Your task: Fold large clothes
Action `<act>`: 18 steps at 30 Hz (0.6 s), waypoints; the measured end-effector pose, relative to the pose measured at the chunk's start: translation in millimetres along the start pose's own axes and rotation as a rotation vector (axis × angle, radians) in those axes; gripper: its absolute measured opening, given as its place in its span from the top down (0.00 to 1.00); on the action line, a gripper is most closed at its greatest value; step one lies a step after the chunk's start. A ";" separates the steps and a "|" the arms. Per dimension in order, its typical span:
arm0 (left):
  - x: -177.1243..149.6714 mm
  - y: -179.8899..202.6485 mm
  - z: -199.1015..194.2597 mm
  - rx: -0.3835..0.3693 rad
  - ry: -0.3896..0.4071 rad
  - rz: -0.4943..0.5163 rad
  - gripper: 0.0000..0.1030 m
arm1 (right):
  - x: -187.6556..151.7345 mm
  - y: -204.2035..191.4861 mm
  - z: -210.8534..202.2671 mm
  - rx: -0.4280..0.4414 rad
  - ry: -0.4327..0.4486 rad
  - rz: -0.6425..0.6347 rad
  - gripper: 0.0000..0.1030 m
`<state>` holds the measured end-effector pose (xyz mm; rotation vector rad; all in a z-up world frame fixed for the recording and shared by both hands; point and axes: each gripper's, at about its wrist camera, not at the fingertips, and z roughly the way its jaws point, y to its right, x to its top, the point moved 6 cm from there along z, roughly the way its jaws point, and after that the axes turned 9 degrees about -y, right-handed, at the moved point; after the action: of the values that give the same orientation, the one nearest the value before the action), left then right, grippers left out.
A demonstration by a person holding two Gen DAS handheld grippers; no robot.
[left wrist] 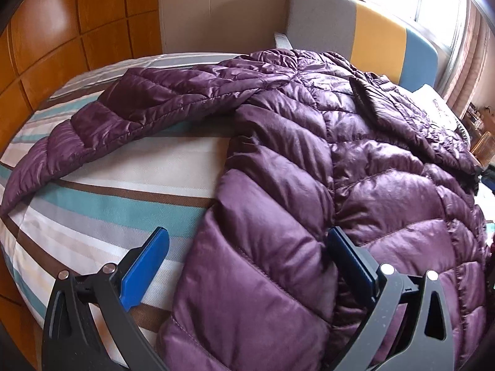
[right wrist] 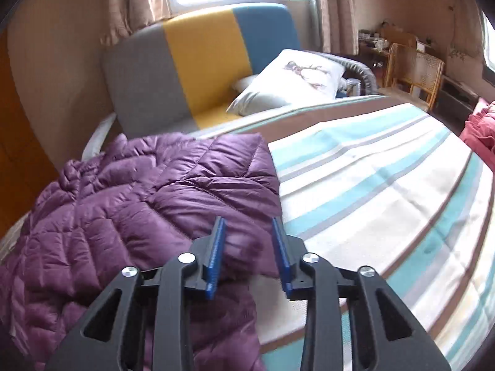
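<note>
A purple quilted down jacket (left wrist: pixel 309 160) lies spread on the striped bed cover (left wrist: pixel 102 204). One sleeve (left wrist: pixel 102 123) stretches out to the left. My left gripper (left wrist: pixel 247 262) stands wide open over the jacket's near left edge, and its blue pads (left wrist: pixel 145 266) do not press the fabric. In the right wrist view the jacket (right wrist: pixel 139 204) fills the left half, its straight edge ending on the stripes. My right gripper (right wrist: pixel 249 256) hovers over that edge with a gap between its blue pads (right wrist: pixel 216 256). The fabric behind the gap is blurred, and nothing looks pinched.
A grey, yellow and blue sofa back (right wrist: pixel 198 71) stands beyond the bed, with a white pillow (right wrist: pixel 290 80) on it. Wooden wardrobe panels (left wrist: pixel 62 31) rise to the left. A rattan chair (right wrist: pixel 411 68) and a red cloth (right wrist: pixel 482 130) are to the right.
</note>
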<state>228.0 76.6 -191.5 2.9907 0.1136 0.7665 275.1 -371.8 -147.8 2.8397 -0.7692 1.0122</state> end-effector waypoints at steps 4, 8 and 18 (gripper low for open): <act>11.9 11.8 -19.0 -0.044 0.025 0.002 0.02 | -11.5 -41.5 14.6 0.022 -0.032 -0.190 0.71; 31.3 33.8 -39.9 -0.091 0.084 0.030 0.02 | -17.0 -48.5 27.4 0.010 -0.084 -0.245 0.71; 116.9 125.3 -5.3 -0.087 0.101 0.192 0.02 | -19.1 -47.3 29.6 0.013 -0.071 -0.242 0.71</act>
<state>335.0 -38.2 -122.4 2.9099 -0.2006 0.9149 301.6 -327.5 -176.3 2.9011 -0.4101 0.8894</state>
